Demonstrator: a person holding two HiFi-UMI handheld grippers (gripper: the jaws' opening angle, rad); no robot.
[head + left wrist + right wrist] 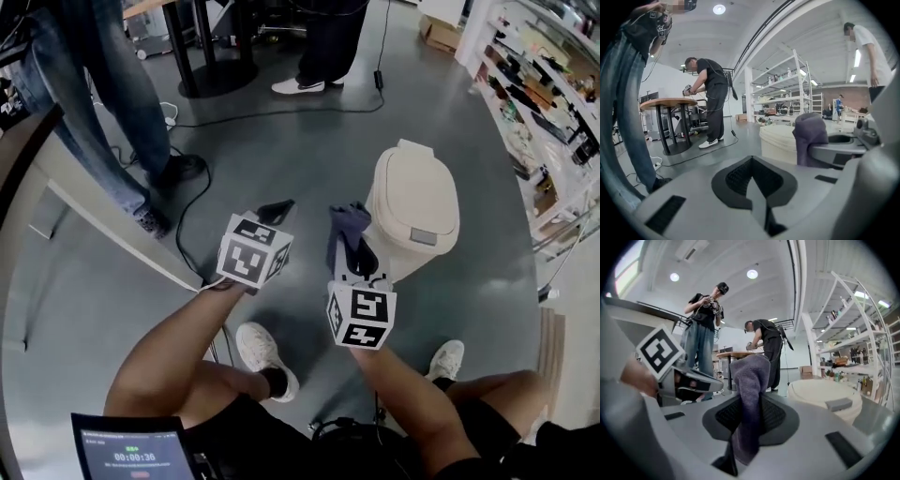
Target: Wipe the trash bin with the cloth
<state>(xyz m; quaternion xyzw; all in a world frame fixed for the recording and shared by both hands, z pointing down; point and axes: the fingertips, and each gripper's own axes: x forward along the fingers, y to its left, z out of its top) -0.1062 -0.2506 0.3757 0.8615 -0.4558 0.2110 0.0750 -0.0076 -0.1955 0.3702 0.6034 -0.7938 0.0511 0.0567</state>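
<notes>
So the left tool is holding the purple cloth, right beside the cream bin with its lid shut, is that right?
Not quite. The purple cloth is clamped in the right tool, as the right gripper view shows; the left tool is shut with nothing in it. The cream bin beside them does have its lid shut.

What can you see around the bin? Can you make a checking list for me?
Surface: smooth grey floor.
Job's things: cream trash bin, lid closed; purple cloth held beside it, contact unclear.
Clutter: cardboard box far off.
Grippers: left gripper shut, empty; right gripper shut on the cloth.
Cables: black cable across the floor.
Surroundings: shelves at right; people standing by a round table.
</notes>
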